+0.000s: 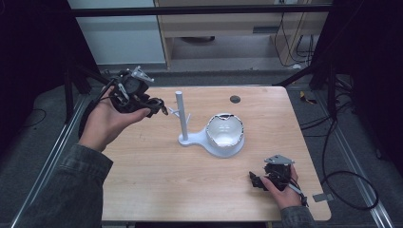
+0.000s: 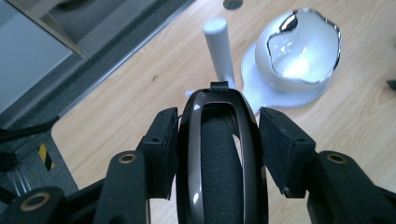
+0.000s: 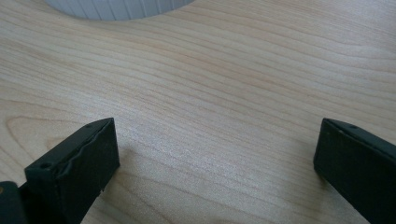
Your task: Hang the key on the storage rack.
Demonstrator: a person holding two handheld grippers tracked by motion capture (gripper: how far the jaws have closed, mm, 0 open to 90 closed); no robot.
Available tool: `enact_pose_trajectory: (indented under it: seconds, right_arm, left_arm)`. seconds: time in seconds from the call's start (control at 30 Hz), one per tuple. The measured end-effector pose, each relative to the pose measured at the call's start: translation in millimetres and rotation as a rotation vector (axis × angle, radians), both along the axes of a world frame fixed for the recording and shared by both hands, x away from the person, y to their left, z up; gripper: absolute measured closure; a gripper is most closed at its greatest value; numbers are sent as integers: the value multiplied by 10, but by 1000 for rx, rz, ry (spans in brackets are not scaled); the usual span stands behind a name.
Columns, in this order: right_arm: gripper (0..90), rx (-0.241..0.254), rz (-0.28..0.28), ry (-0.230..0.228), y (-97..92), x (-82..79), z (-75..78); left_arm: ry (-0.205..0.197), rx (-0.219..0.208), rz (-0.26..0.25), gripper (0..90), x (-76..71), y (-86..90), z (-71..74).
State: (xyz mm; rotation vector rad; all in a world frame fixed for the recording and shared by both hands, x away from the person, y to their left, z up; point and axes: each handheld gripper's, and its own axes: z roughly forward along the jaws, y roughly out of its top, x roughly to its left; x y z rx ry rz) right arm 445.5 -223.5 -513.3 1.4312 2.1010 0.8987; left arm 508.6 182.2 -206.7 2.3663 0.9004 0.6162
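- One worktop (image 1: 157, 180), pale wood, with a dark round disc (image 1: 235, 99) at its far edge
- One white stand (image 1: 190, 141) on the worktop, a bit right of centre: a single upright post (image 1: 180, 114) with short pegs low on its left side, and a flat base that widens to the right
- One bowl (image 1: 225, 129) sits on the right part of that base; white inside, with a wavy shiny rim; nothing can be seen in it
- Two grippers, one in each hand
- Left gripper (image 1: 157, 107) is held above the worktop's far left corner, pointing right toward the post
- One black loop (image 2: 222, 154), glossy rim with a dull textured middle, sits between the left jaws; the pads (image 2: 163, 149) press on both its sides, so the jaws are closed on it
- In the left gripper view the loop's tip is close to the post (image 2: 219, 46), with the bowl (image 2: 303, 51) beyond, to the right
- Right gripper (image 1: 256, 180) rests low at the near right of the worktop, pointing left
- In the right gripper view its jaws stand wide apart with bare wood (image 3: 210, 116) between them, holding nothing; the stand's base (image 3: 116, 7) shows at the far edge
- No writing or brand can be read on anything
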Motion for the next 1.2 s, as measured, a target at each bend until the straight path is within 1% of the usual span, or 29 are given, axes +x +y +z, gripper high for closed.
enact_pose_trajectory:
  seconds: [0.07,0.23,0.47,0.5,0.53,0.73,0.93,1.07,1.2]
  right_arm:
    - [5,0,1,0,0,0,0]
    - [5,-1,1,0,-1,0,0]
    - [5,-1,3,-3,-2,1,-1]
    - [5,-2,4,-3,-2,2,-1]
    - [5,-2,5,-3,-2,1,-1]
    - [5,-2,5,-4,-2,2,-2]
    - [5,-1,5,-4,-1,1,-1]
    - [5,-1,4,-4,-1,1,-1]
    - [5,-2,4,-3,-2,1,0]
  left_arm:
    - [-9,-12,-4,489,6,-42,22]
    - [-9,-5,-16,489,31,-126,-8]
    - [-5,-16,-13,489,80,-158,-21]
    - [-9,-16,-10,489,86,-160,-28]
    - [-4,-17,-10,489,91,-161,-28]
    - [-5,-10,-11,489,73,-152,-37]
    - [10,5,-15,489,51,-137,-119]
    - [12,-1,-17,489,-5,-79,-164]
    - [16,-3,-5,489,-34,-1,-217]
